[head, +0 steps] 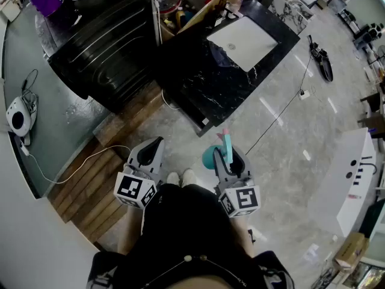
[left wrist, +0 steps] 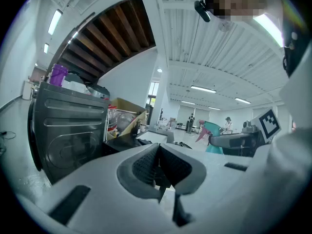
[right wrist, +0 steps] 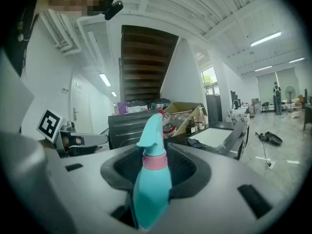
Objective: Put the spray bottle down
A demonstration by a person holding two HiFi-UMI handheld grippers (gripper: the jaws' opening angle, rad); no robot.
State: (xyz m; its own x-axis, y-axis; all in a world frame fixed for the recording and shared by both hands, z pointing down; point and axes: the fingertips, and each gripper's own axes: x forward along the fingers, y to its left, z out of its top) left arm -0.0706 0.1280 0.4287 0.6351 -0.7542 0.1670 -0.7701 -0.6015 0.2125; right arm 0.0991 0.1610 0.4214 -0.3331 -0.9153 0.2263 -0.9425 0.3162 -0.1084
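Two grippers show. The right gripper (head: 232,159) clamps a teal spray bottle (right wrist: 152,186), its base hidden below the jaws. The left gripper (left wrist: 158,156) is pinched together, empty.

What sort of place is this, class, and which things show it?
Probably a big workshop hall with a mock kitchen corner: black marble counter, black oven-like appliance, a cable across the polished floor.

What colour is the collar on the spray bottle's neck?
Pink; the collar sits on a teal spray bottle, clearest in the right gripper view.
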